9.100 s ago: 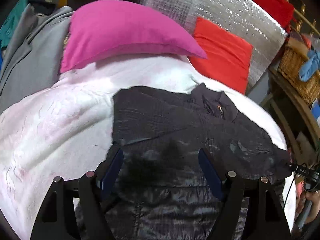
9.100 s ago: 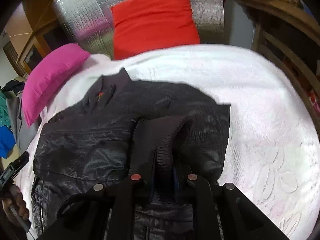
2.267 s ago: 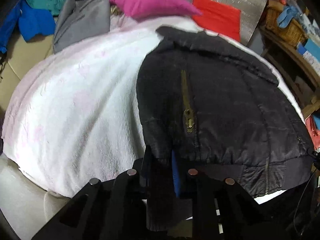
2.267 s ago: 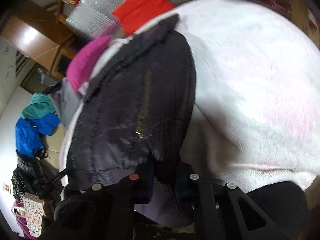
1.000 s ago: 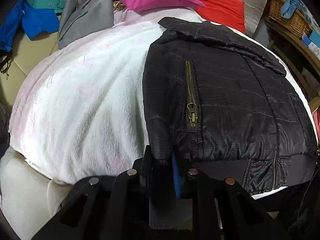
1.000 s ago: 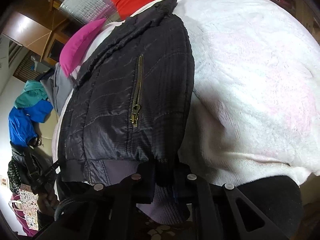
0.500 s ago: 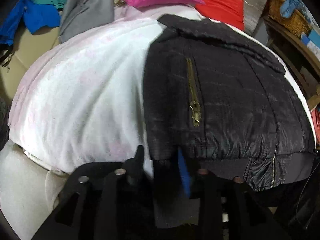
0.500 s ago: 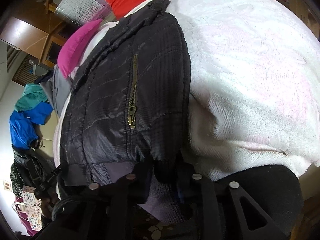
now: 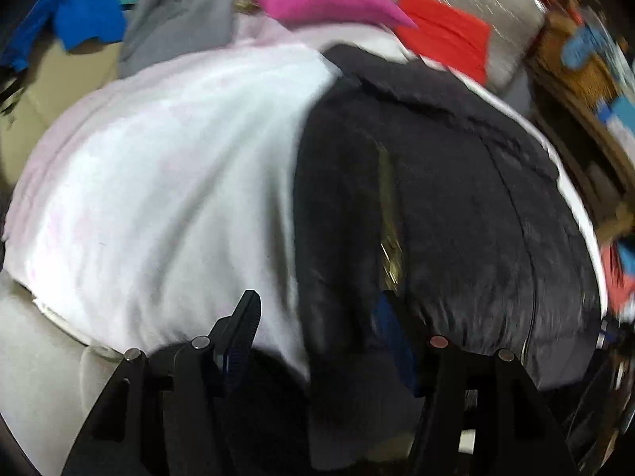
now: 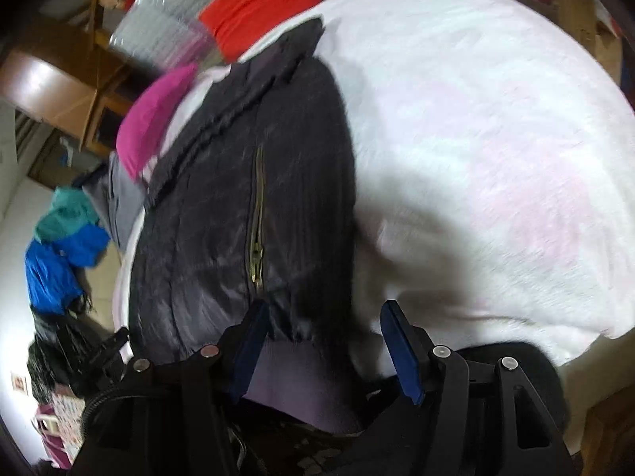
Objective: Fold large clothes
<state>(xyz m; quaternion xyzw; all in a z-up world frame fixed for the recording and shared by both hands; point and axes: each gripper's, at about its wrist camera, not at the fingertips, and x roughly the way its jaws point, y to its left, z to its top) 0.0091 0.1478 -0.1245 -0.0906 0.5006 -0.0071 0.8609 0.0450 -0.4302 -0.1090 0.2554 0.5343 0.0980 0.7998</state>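
Note:
A black quilted jacket (image 9: pixel 456 198) lies on the white blanket (image 9: pixel 178 178), collar at the far end and brass zip facing up. Its ribbed hem hangs over the near edge of the bed. My left gripper (image 9: pixel 317 337) straddles the hem's left corner with its jaws opening. Its left finger (image 9: pixel 242 329) stands clear over the blanket. In the right wrist view the jacket (image 10: pixel 238 198) reaches down to my right gripper (image 10: pixel 327 341), whose jaws are also opening. The grey-purple hem sits loose between its blue pads (image 10: pixel 401 349), which do not pinch it.
A pink pillow (image 9: pixel 317 0), a red cushion (image 9: pixel 444 39) and a silver padded board stand at the bed's far end. Grey clothing (image 9: pixel 182 27) and blue and teal clothes (image 9: pixel 87 16) are piled far left. A wicker basket (image 9: pixel 587 71) sits on wooden shelves at the right.
Both grippers were shut on the jacket's hem corners a second ago. Their jaws have since spread apart and the hem now hangs free between them. The jacket stays where it lay.

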